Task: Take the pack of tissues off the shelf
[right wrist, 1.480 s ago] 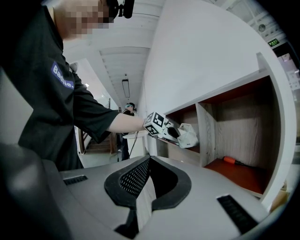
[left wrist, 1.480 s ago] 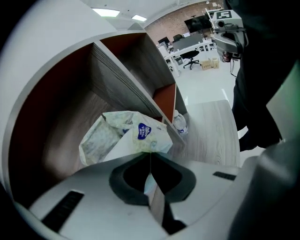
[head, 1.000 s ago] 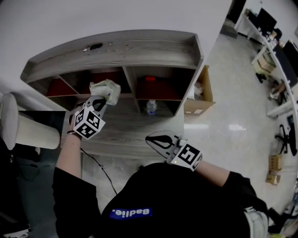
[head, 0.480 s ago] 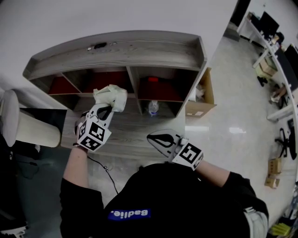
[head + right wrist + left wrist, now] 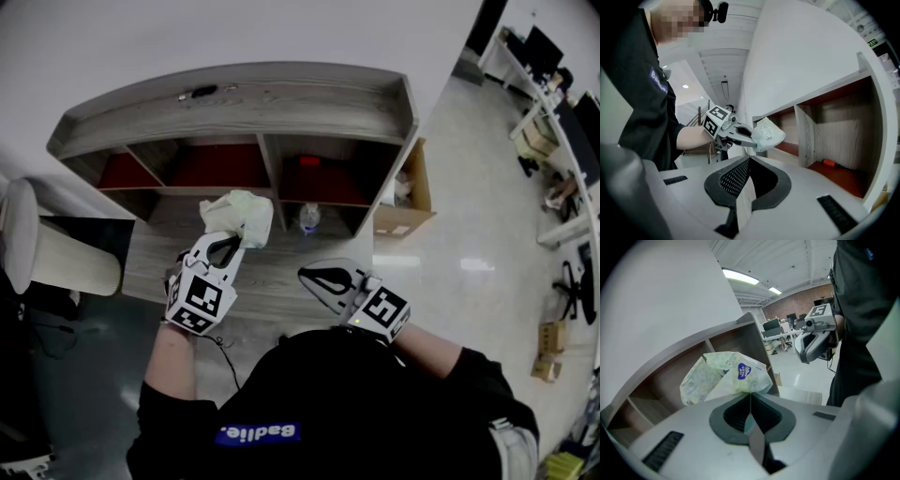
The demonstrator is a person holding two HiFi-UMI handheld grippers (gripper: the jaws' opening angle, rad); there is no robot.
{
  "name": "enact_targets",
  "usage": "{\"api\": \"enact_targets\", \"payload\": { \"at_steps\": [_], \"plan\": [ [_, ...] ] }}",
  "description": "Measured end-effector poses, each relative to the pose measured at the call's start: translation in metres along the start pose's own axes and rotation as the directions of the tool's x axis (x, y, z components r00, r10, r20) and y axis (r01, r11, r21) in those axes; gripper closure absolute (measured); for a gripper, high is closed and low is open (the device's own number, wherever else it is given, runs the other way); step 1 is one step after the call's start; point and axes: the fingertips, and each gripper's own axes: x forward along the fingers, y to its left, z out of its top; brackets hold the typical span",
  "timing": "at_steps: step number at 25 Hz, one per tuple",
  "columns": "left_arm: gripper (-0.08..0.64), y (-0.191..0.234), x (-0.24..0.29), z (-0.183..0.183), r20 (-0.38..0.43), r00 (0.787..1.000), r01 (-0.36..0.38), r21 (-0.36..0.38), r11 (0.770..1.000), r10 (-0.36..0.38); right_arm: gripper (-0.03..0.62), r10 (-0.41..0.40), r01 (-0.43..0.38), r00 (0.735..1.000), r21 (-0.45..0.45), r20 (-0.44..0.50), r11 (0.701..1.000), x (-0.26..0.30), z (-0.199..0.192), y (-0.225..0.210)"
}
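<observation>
The pack of tissues (image 5: 240,215) is a pale crinkled packet with a blue label (image 5: 743,371). My left gripper (image 5: 232,237) is shut on its edge and holds it in the air in front of the grey wooden shelf unit (image 5: 281,98), outside the cubbies. In the right gripper view the pack (image 5: 768,133) hangs from the left gripper (image 5: 749,138). My right gripper (image 5: 309,276) is low near my body, jaws together, with nothing in them; it shows as (image 5: 812,339) in the left gripper view.
A clear bottle (image 5: 306,217) stands in the lower right cubby. A small red thing (image 5: 308,160) lies in the upper right cubby. A cardboard box (image 5: 405,192) sits on the floor right of the shelf. A round white stool (image 5: 45,253) is at the left.
My left gripper has pulled the tissue pack away from the shelf, toward me and to the right. The right gripper has stayed where it was.
</observation>
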Motion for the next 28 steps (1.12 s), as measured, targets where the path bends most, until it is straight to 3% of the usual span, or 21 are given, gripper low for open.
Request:
{"api": "enact_targets", "payload": {
  "at_steps": [14,21,28],
  "plan": [
    [0.552,-0.041,-0.01,0.02,0.108,0.994,0.018,-0.157,0.987,-0.001,0.563,-0.032,0.032,0.999,0.016,0.005,0.999,0.002,-0.003,-0.008],
    [0.552,-0.058,-0.016,0.024,0.134,0.991,0.017,-0.267,0.964,0.019,0.563,-0.049,0.049,0.999,0.029,0.005,0.998,0.001,-0.004,-0.011],
    [0.552,-0.063,-0.019,0.033,0.173,0.984,0.021,-0.332,0.943,0.039,0.563,-0.056,0.056,0.998,0.035,0.007,0.998,0.004,-0.005,-0.014]
  ]
}}
